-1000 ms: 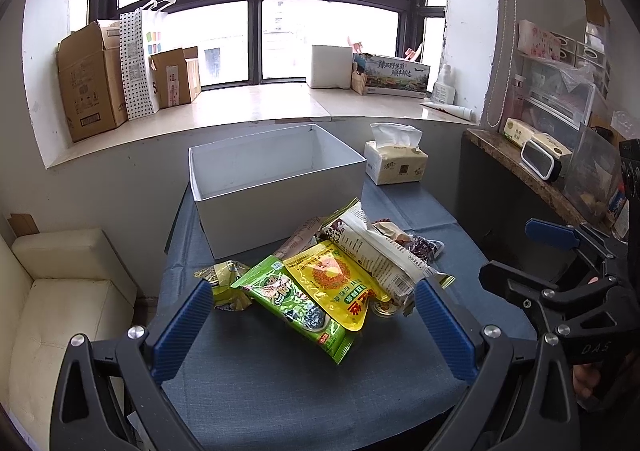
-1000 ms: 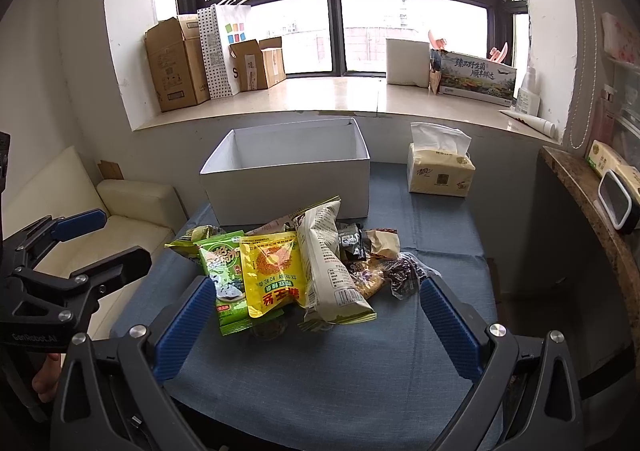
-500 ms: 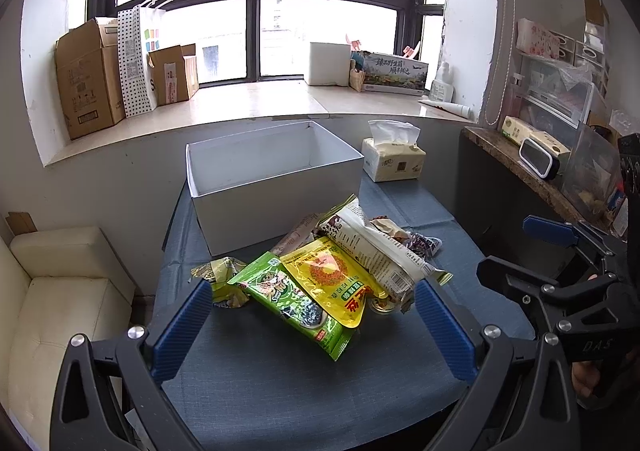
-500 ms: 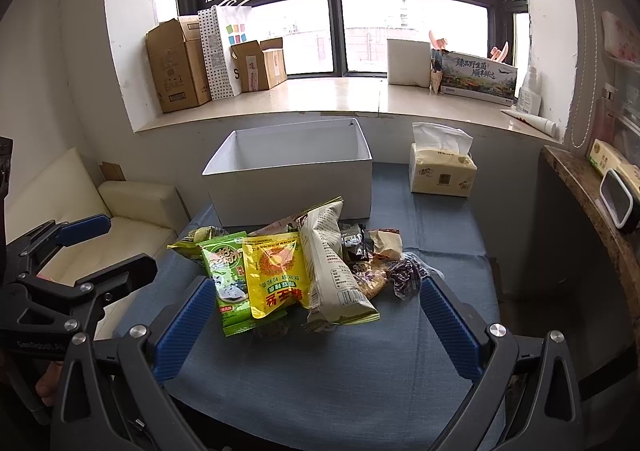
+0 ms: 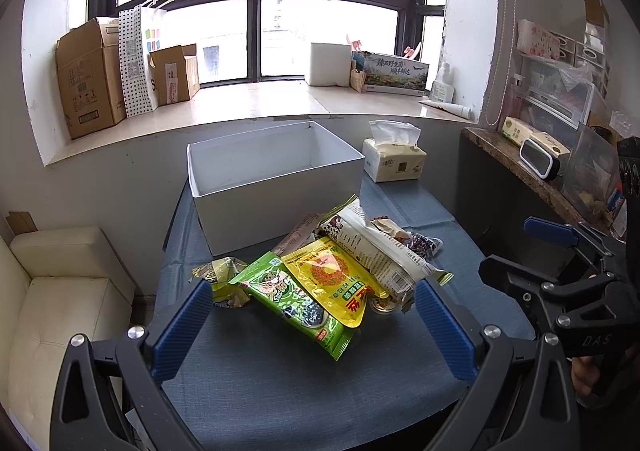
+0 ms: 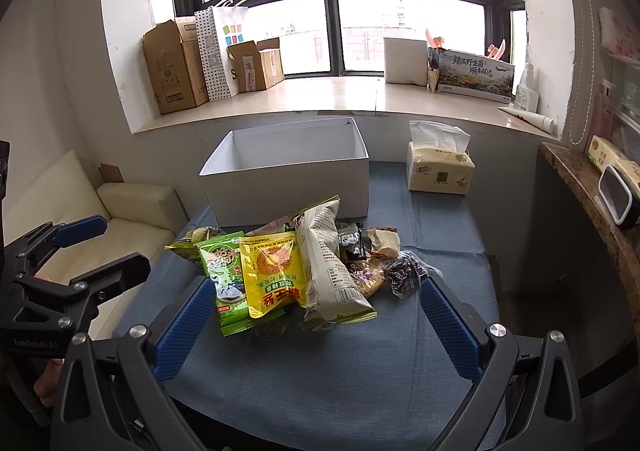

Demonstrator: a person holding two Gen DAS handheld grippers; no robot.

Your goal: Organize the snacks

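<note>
Surface: blue-clothed table [image 5: 280, 383] under a window.
Snacks: loose overlapping pile, green packet [image 5: 296, 301], yellow packet [image 5: 336, 281], pale long bag [image 5: 376, 247], just in front of the white box [image 5: 272, 179].
Box: nothing visible inside.
Left gripper [image 5: 312, 323]: spread wide, empty, short of the pile.
Right gripper [image 6: 316, 323]: likewise agape and empty.
Technique: probably take the top packet by one edge, lift clear, avoid dragging neighbours.

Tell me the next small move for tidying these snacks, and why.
Probably ease the left gripper forward and down onto the green packet. Both grippers are open and hold nothing, the snacks are piled on the blue cloth, the white box behind looks empty, and the green packet's near end lies closest, partly under the yellow packet.
</note>
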